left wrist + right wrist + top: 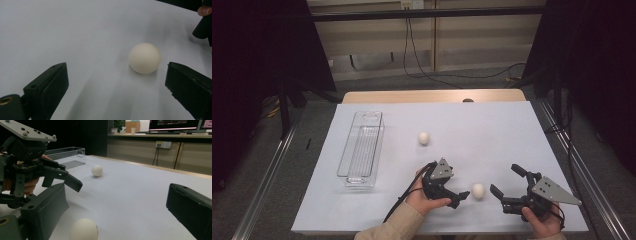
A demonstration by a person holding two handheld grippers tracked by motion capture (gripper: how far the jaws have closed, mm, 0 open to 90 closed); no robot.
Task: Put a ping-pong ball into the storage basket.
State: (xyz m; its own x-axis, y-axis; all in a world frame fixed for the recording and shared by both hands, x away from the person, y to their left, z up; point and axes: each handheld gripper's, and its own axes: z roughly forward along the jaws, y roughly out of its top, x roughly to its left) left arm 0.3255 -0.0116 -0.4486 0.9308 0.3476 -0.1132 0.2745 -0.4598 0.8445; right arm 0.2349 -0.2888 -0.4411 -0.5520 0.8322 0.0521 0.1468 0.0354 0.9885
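1. Far left: a clear bin is lying lengthwise on the white sheet. It is likely the destination for the eggs, so its near end should be kept open to approach.
2. Centre, far: the far egg is resting alone on the sheet, well apart from both grippers and right of the bin. It calls for no action in this step.
3. Centre, near: the left gripper is reaching toward the near egg, its jaws standing wide apart. In the left gripper view the near egg is lying just ahead of the jaws and off toward the right one. Judged from this, the hand should be shifting right and forward until the egg sits midway between the jaws.
4. Closing should be slow and stop at first firm contact; a shell cracks under a hard squeeze, and a one-sided touch would roll the egg away.
5. Right, near: the right gripper is resting low beside the near egg, jaws also apart and holding nothing. In the right gripper view the egg is lying near its left jaw. It is best kept clear, or used as a stop against rolling.
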